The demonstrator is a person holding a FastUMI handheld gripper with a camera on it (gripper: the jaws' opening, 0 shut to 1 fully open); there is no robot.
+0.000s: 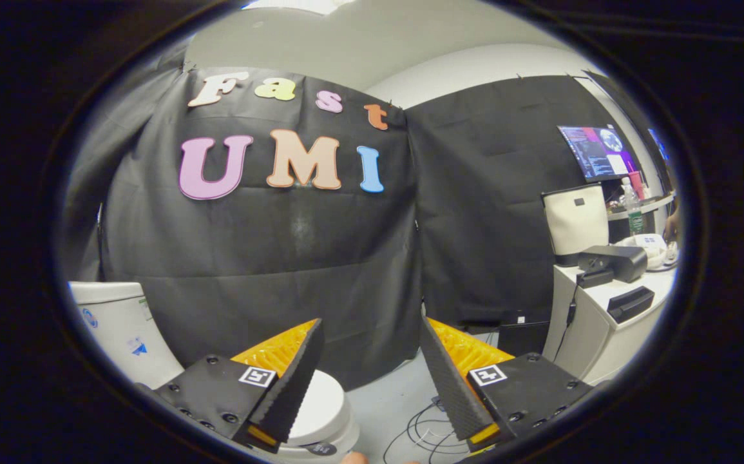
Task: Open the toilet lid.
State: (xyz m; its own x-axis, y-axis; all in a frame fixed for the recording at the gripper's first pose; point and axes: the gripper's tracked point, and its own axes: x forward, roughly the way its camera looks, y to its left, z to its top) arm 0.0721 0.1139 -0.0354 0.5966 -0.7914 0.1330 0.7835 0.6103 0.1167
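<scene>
The jaws [372, 374] stand wide apart with nothing between them, their dark ribbed pads facing each other across a gap through which the black cloth wall and a patch of pale floor show. The toilet lid [323, 406] lies low beside the left finger [291, 380], partly hidden behind it; the visible part of the lid peeks out on the inner side of that finger, toward the gap, and below the fingertip. The finger looks to pass above the lid, and whether it touches cannot be told.

The lid is white, smooth and rounded, lying flat and closed over the bowl, with a small dark round mark at its near edge. The white toilet tank [117, 322] rises to the left of the lid, against the black cloth, carrying a couple of small blue stickers.

Far to the right of the lid, beyond the right finger [455, 380], a white tabletop [610, 293] carries black devices, with a lit monitor [597, 151] above. Loose cables [423, 428] lie on the floor just right of the lid.
</scene>
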